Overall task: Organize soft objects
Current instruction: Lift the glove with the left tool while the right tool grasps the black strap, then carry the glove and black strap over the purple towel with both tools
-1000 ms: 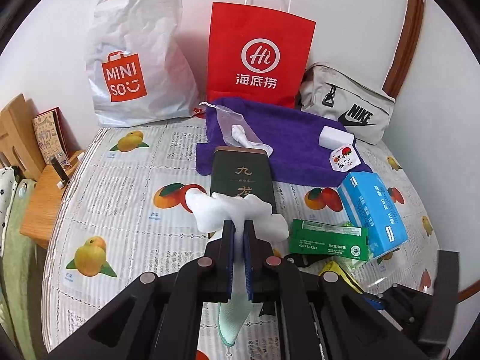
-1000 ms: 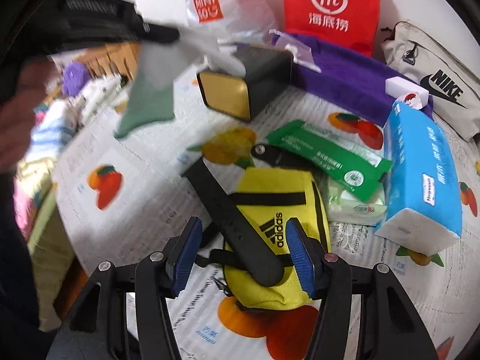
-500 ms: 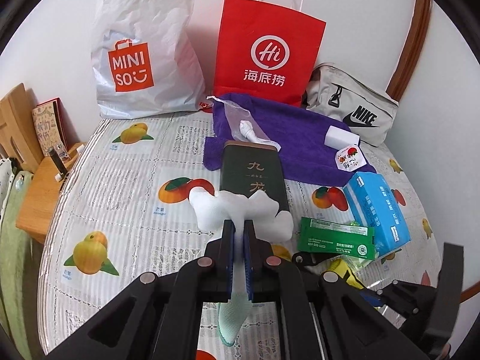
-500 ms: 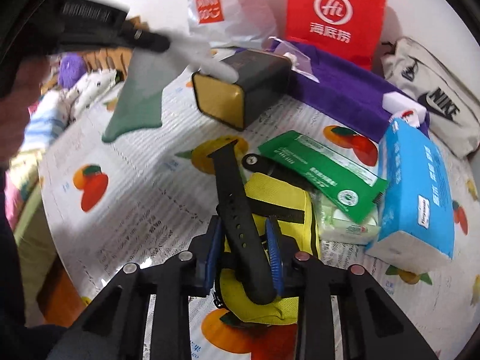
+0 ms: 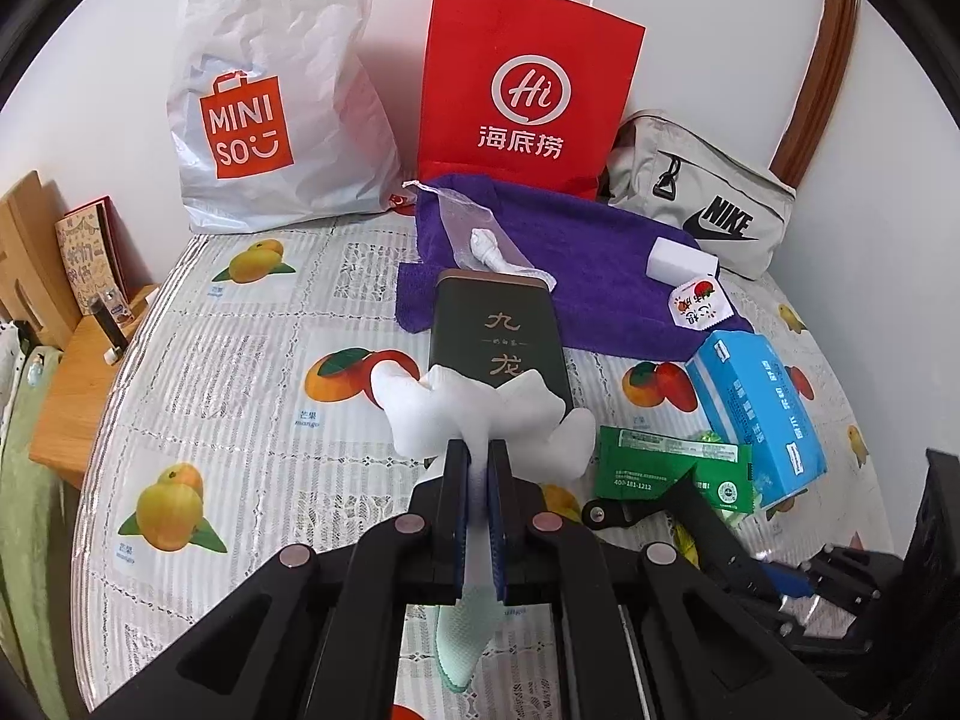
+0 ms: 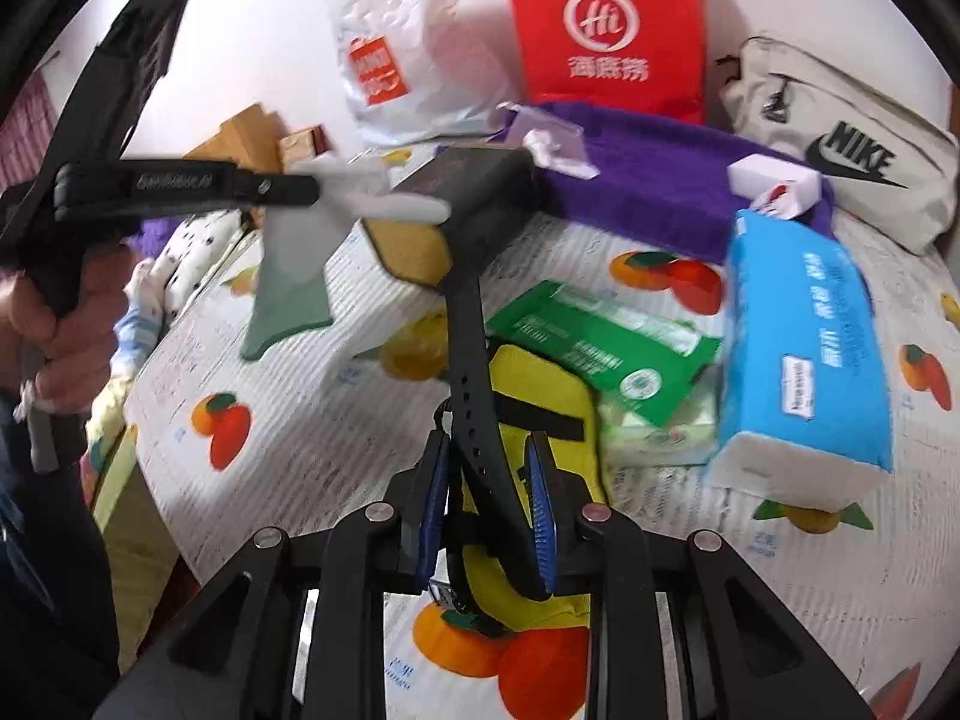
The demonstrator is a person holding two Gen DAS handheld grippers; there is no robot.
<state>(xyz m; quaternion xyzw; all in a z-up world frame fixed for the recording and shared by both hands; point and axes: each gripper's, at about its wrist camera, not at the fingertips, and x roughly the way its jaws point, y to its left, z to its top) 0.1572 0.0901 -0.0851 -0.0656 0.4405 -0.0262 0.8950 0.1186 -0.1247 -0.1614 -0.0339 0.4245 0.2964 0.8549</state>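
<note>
Black rubber strap (image 6: 480,420) sits between the blue pads of the right gripper (image 6: 489,519), whose jaws have just been closing and now pinch it at lower centre of the right wrist view. Its long axis runs up the frame toward the dark tin (image 6: 462,204), above the yellow pouch (image 6: 540,396). In the left wrist view only the strap's buckle end (image 5: 636,510) shows, at lower right.

The left gripper (image 5: 478,498) is pressed together on a white sock (image 5: 480,414), which fans out above the pads while its mint toe (image 5: 465,636) hangs below. Only the right wrist view shows that gripper from the side, at upper left, with a hand (image 6: 66,324) around its grip and the sock (image 6: 300,264) drooping downward.

Farther off lie the green packet (image 5: 666,465), blue tissue pack (image 5: 756,402), purple towel (image 5: 600,264), then the bags against the wall.
</note>
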